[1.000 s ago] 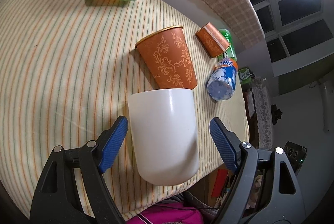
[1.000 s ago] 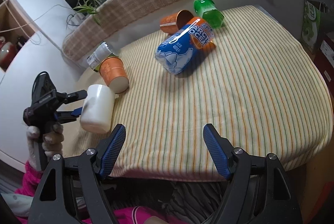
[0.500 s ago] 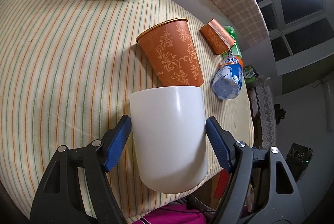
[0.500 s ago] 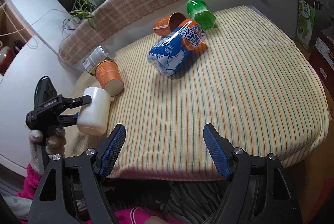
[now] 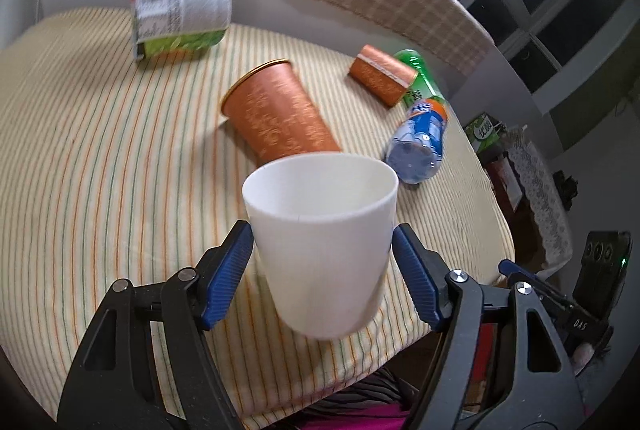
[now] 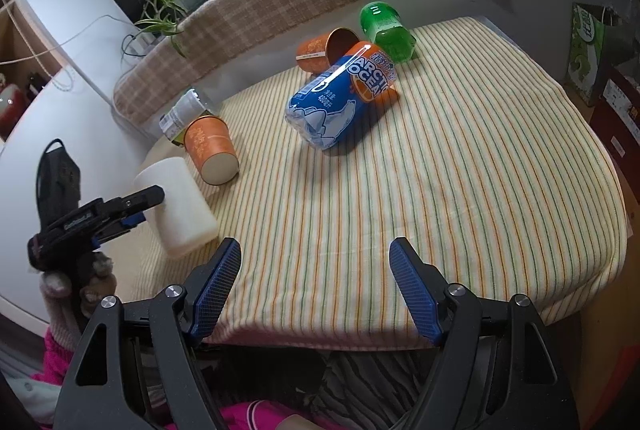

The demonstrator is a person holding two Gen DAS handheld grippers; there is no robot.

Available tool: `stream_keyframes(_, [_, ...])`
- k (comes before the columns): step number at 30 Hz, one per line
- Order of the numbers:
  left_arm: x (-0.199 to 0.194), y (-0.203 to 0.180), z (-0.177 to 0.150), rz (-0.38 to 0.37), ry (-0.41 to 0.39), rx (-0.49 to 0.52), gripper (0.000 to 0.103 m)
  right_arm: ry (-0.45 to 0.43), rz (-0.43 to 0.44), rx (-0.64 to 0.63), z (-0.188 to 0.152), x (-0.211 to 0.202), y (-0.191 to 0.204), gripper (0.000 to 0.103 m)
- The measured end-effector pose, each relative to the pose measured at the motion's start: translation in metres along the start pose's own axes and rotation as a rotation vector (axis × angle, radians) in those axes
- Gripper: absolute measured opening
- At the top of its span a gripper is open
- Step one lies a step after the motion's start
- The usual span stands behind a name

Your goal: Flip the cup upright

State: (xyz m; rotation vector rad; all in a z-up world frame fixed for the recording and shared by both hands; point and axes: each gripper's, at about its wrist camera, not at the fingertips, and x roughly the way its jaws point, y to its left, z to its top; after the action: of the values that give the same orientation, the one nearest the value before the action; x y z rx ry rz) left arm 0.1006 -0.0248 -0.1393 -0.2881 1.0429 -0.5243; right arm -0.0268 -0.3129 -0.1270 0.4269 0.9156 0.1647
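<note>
A plain white cup (image 5: 324, 246) is held between the blue pads of my left gripper (image 5: 322, 270), which is shut on it. The cup is tilted with its open mouth up and away from me, its base near the table's front left edge. In the right wrist view the white cup (image 6: 180, 205) leans with the left gripper (image 6: 132, 207) clamped on it. My right gripper (image 6: 314, 290) is open and empty above the front edge of the striped tablecloth (image 6: 460, 165).
An orange patterned cup (image 5: 280, 117) lies on its side just behind the white cup. A blue-orange bottle (image 6: 340, 97), a green bottle (image 6: 386, 29), a small orange tin (image 6: 324, 49) and a green-labelled can (image 5: 180, 15) also lie on the cloth.
The left gripper closed on the white cup and tipped it from lying on its side toward upright, so its open mouth now shows. The right gripper stayed open and moved slightly.
</note>
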Motion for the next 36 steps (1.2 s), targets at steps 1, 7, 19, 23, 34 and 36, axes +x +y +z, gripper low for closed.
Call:
stream_keyframes(1, [0.000,-0.005,-0.001,0.005,-0.006,0.017,0.074,-0.001,-0.001,0.000,0.000,0.000,0.000,0.077])
stream_keyframes(7, [0.003,-0.035,-0.005,0.029,-0.033,0.116,0.073,-0.020,-0.015,0.005,0.000,-0.005,-0.005,0.077])
stream_keyframes(19, [0.021,-0.090,-0.005,0.112,-0.112,0.310,0.072,-0.072,-0.071,-0.041,0.003,-0.018,-0.003,0.077])
stream_keyframes(23, [0.025,-0.099,-0.002,0.138,-0.141,0.349,0.072,-0.074,-0.074,-0.040,0.003,-0.020,-0.005,0.077])
stream_keyframes(34, [0.042,-0.105,-0.007,0.179,-0.178,0.414,0.072,-0.084,-0.083,-0.028,0.002,-0.028,-0.011,0.077])
stream_keyframes(36, [0.044,-0.105,-0.011,0.173,-0.173,0.423,0.072,-0.083,-0.083,-0.031,0.002,-0.028,-0.009,0.077])
